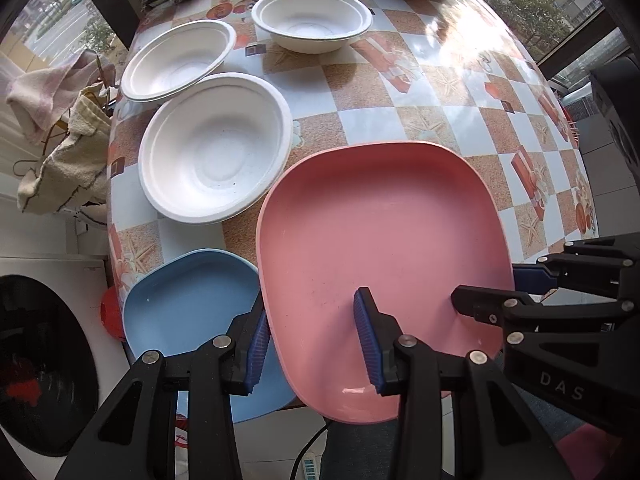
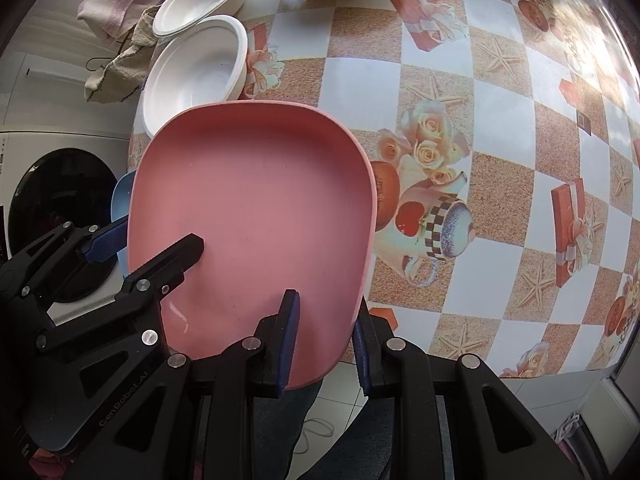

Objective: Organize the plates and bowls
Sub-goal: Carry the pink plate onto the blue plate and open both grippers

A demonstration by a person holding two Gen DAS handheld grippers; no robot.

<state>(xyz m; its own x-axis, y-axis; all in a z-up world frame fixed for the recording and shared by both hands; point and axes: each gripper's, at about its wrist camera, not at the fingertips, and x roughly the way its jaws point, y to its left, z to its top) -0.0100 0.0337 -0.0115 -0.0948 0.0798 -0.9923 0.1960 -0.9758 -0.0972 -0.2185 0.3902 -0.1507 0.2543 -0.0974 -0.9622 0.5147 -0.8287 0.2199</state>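
Pink plate held clear of the worktop by both tools: the left gripper has its jaws closed across the plate's left rim, the right gripper across its near right edge. The blue plate lies partly beneath it at the worktop's near edge (stacking looks imminent but is not done). Three white bowls stand separately further back, not yet nested; most of the task appears to remain.
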